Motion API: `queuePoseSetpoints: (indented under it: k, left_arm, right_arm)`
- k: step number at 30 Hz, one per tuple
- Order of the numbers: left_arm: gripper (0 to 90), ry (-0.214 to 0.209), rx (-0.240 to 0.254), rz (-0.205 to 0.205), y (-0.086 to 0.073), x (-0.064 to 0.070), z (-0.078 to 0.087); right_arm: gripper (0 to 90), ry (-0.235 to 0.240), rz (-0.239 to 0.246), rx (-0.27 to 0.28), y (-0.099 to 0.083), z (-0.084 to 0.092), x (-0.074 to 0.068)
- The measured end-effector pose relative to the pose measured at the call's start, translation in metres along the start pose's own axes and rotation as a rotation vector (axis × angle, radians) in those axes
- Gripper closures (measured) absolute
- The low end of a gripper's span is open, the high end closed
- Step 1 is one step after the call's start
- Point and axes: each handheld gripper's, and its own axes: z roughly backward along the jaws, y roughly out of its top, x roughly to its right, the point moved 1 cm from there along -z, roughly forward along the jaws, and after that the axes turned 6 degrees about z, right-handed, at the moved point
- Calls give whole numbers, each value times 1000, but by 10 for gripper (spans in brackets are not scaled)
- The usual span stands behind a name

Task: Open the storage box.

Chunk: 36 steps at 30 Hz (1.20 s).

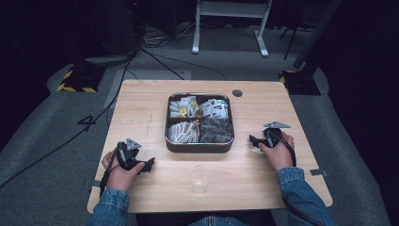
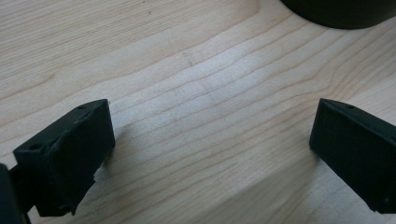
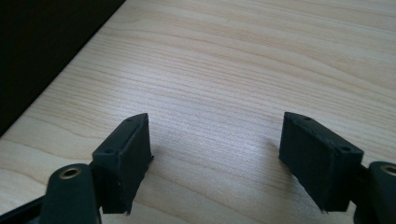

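Observation:
A dark square tin (image 1: 199,145) with four compartments of sachets and packets sits at the middle of the wooden table (image 1: 141,108). In front of it, near the front edge, stands an empty clear plastic cup (image 1: 200,179). My left gripper (image 1: 149,165) rests on the table to the tin's front left, held by a hand. In the left gripper view it (image 2: 212,140) is open over bare wood, the tin's rounded corner (image 2: 341,11) at the top right. My right gripper (image 1: 252,141) lies right of the tin. Seen in the right gripper view, this gripper (image 3: 215,149) is open with nothing between its jaws.
The table's edge (image 3: 70,60) runs diagonally at the left of the right gripper view, with darkness beyond it. A round cable hole (image 1: 237,92) sits at the table's back right. Cables, a white desk frame (image 1: 230,23) and yellow-black striped bases (image 1: 77,80) stand on the grey floor behind.

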Motion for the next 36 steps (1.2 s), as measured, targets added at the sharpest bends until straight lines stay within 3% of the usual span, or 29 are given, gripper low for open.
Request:
queuePoseSetpoints:
  k: [9, 11, 14, 20, 25, 31, 34, 36]
  left_arm:
    - [1, -6, -6, -7, 0, -1, 0]
    - [1, -8, -6, -11, 1, 0, -1]
    - [1, -9, -6, -11, 1, 0, -1]
    - [1, -9, -6, -11, 1, 0, -1]
    - [4, -11, -4, -8, 0, 0, 0]
    - [2, -19, -9, -19, -1, 0, 1]
    - [3, -20, -4, -17, 0, -1, 0]
    - [3, -16, -5, -24, 0, -1, 0]
  right_arm:
    - [254, -16, -15, 2, 0, 0, -2]
    - [219, -6, -14, 2, 0, 0, -1]
    - [174, 16, 24, -10, 0, -1, -2]
    - [224, 22, 20, 0, 0, 0, -1]
    - [296, 58, 19, 20, 1, 5, 0]
    - [302, 98, 18, 76, 15, 23, -8]
    - [355, 129, 24, 82, 28, 30, -14]
    - [341, 142, 26, 87, 35, 34, -18]
